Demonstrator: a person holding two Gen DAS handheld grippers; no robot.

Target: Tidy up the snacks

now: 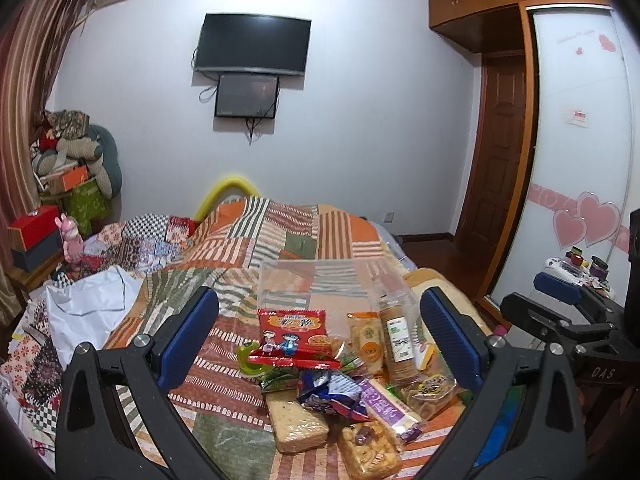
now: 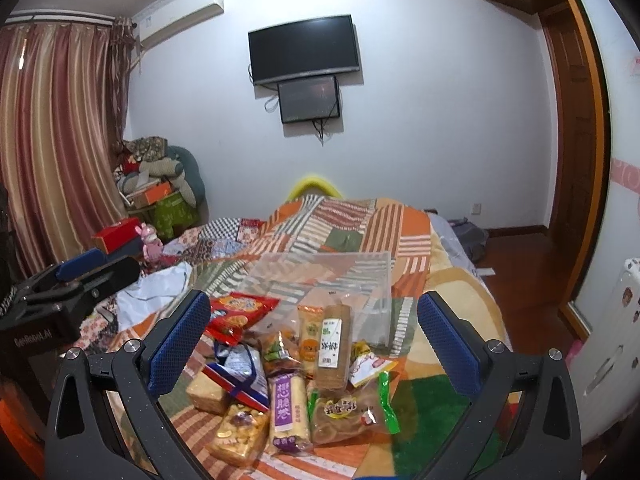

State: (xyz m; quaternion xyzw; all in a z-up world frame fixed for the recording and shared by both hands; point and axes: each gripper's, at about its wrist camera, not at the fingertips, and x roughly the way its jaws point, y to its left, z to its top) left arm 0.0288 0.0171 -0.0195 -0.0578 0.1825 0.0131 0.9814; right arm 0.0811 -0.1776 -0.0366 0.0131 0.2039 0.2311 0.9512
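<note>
I hold the left gripper (image 1: 320, 336) above the near edge of the snack pile (image 1: 340, 380), its blue-padded fingers (image 1: 188, 336) spread wide and gripping nothing. My right gripper (image 2: 316, 340) hovers likewise, spread wide and empty, beside the left.

White characters "脆卷" stand on the purple snack bar (image 2: 289, 410); "DAS" is embossed on the right gripper (image 1: 560, 300) body.

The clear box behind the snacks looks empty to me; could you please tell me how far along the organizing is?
Nothing looks done: the clear box holds nothing. Neither the left hand-held gripper nor the right hand-held gripper holds anything; both are open. The whole snack pile remains on the quilt.
</note>
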